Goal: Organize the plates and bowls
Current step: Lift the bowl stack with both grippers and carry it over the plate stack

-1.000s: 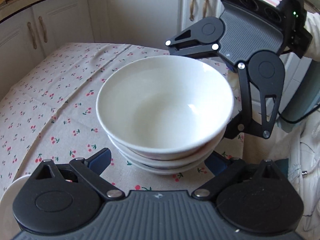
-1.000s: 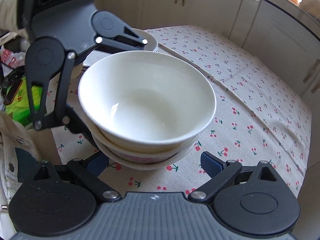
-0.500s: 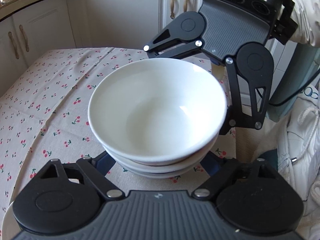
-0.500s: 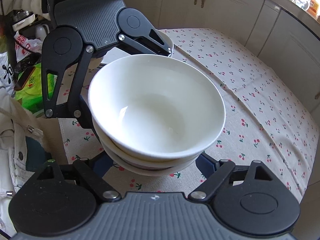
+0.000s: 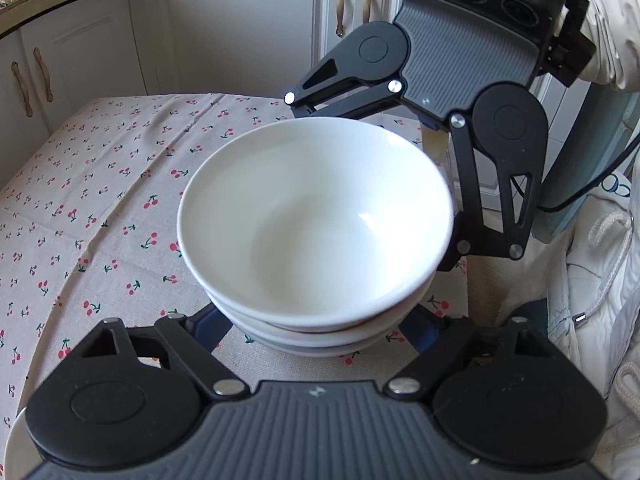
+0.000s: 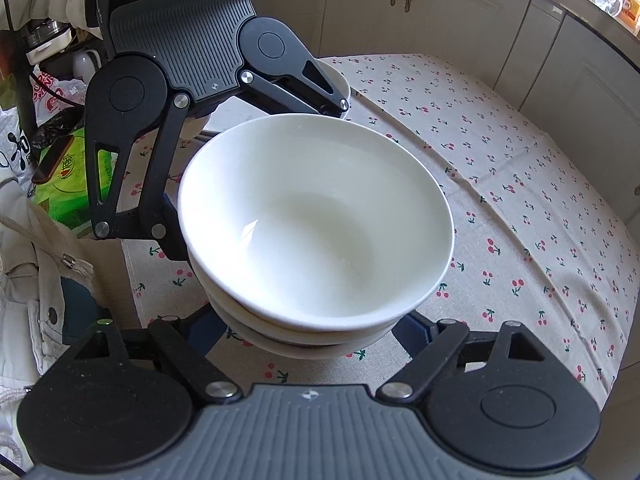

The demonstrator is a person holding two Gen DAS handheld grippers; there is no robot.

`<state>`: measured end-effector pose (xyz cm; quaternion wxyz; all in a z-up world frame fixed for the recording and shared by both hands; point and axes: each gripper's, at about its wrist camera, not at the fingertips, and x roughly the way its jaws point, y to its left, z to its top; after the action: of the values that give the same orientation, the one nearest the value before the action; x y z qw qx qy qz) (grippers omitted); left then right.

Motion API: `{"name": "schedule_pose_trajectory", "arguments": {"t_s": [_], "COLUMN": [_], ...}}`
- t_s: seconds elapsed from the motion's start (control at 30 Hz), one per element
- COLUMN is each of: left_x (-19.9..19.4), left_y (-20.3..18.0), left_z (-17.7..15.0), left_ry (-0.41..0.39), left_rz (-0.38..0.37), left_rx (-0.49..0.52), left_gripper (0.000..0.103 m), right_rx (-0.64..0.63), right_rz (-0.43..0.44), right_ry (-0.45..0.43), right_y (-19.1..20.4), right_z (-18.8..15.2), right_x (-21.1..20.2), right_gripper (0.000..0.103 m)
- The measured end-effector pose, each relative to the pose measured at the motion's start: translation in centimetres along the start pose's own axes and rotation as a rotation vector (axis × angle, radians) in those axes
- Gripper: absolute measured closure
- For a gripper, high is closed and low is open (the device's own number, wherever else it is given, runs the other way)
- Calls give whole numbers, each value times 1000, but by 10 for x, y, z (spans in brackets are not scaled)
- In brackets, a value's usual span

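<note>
A stack of three white bowls fills the middle of both views, over the cherry-print tablecloth. My left gripper grips the lower bowls from the near side; its blue pads press in under the stack. From the opposite side my right gripper does the same, its pads tucked against the lowest bowl. Each gripper also shows across the stack in the other's view. I cannot tell whether the stack rests on the cloth or hangs just above it.
Behind the left gripper sits another white dish. A white plate rim shows at the bottom left. Cream cabinets ring the table. Off the table edge lie a green packet and a person's white jacket.
Both grippers' jaws have narrowed from standing wide of the stack to pressing in under it. Both views have tilted slightly; the bowls stay centred.
</note>
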<state>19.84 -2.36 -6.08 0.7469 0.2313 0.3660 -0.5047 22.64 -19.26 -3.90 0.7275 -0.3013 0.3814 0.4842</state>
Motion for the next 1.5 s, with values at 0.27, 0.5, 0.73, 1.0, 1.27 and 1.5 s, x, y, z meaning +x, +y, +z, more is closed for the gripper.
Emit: {"name": "schedule_pose_trajectory", "arguments": {"t_s": [0.27,0.5,0.73,1.0,1.27,1.5], "left_x": [-11,-44,-81,-112,-126,-126], "left_y": [-5,-5,2,14,27,35], "left_z": [2,1,-14,-44,-68,-84], "left_ry": [-14,-46,-54,-48,-29,-11], "left_rz": [5,59,145,232,284,307], "left_rx": [-17,-25,-40,-85,-135,-166], "left_gripper": [15,15,15,15,15,15], "right_rx": [-27,-86,-164,-245,-298,-309], "right_rz": [-4,-21,-29,-9,24,50], "right_ry": [16,-1,-42,-69,-62,-43], "right_y": [7,13,23,32,36,37], "right_z": [9,35,74,118,150,162], "right_x": [-8,-23,-21,4,36,60], "right_gripper": [12,12,12,12,12,12]}}
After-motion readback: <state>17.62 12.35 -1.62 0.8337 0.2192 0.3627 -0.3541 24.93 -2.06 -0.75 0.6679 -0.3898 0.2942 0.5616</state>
